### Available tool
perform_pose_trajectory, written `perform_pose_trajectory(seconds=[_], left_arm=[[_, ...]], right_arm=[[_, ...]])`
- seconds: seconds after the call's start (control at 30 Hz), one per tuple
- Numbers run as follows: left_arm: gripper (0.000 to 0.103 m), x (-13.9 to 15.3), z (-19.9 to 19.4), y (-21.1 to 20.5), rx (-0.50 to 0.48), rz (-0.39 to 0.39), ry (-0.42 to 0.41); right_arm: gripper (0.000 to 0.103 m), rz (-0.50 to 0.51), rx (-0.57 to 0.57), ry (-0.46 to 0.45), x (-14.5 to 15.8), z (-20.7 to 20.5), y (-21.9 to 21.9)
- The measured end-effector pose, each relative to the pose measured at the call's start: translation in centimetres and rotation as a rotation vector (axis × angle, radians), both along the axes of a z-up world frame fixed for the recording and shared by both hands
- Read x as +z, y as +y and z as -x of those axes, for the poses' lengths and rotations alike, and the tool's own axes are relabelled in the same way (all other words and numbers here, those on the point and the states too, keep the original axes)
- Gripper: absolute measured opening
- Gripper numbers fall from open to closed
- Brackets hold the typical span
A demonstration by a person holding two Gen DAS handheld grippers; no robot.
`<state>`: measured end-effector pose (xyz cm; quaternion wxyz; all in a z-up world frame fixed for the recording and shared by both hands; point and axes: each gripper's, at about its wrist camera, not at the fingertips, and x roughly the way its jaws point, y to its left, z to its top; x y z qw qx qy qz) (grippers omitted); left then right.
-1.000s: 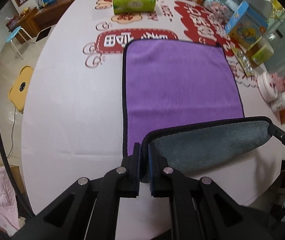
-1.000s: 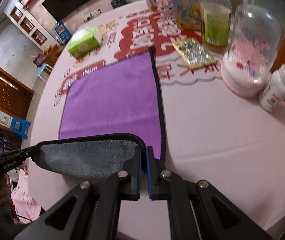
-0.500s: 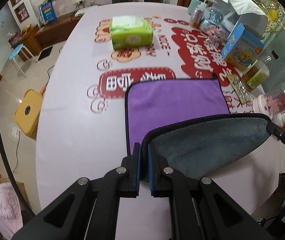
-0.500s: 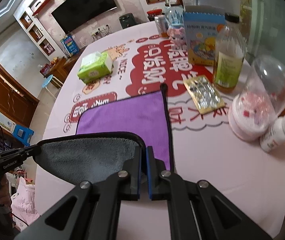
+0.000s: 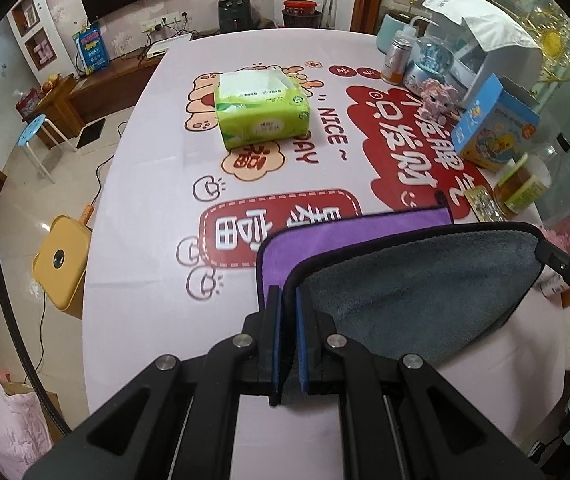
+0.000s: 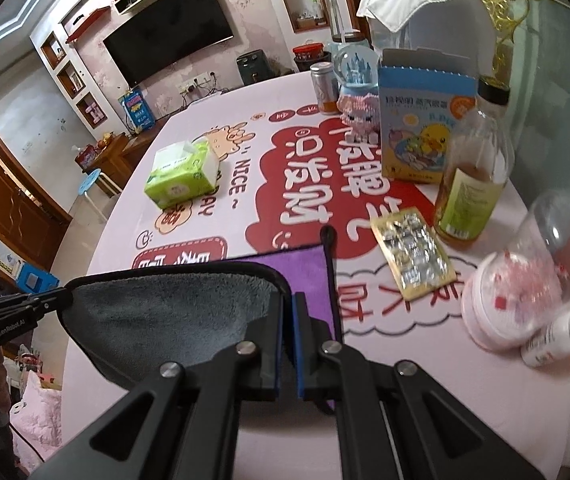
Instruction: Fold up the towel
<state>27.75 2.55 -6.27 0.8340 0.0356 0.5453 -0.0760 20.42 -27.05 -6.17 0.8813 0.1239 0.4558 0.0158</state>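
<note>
The towel is purple on top and grey underneath, with a black hem. Its far part lies flat on the table; its near edge is lifted and stretched between my two grippers, grey side up. My left gripper is shut on the near left corner. My right gripper is shut on the near right corner; its black finger also shows at the right in the left wrist view. The purple strip and grey underside show in the right wrist view, with the left gripper at the far left.
A green tissue pack sits beyond the towel. Along the right stand a blue duck box, a juice bottle, a foil packet, a pink domed jar and a white pill bottle. The printed tablecloth drops off at left.
Both grippers have carried the near edge up and toward the far edge. Much less purple shows, and the grey underside covers more of it.
</note>
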Motion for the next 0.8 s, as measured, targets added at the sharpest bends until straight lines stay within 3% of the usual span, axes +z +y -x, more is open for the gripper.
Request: perform_pose_trajectory(seconds=[0.37, 0.63, 0.8], left_arm=[[0.005, -4.3, -4.0, 0.8, 0.056, 0.048, -0.030], [0.005, -8.6, -6.3, 1.7, 0.091, 0.080, -0.005], [0.012, -10.1, -7.0, 2.0, 0.123, 0.067, 0.008]], right_arm=[[0.004, 0.041, -0.017, -0.061, -3.1, -2.9, 0.1], [0.005, 0.059, -0.014, -0.132, -5.9, -4.4, 0.3], [0.005, 0.067, -0.010, -0.137, -7.1, -5.2, 0.8]])
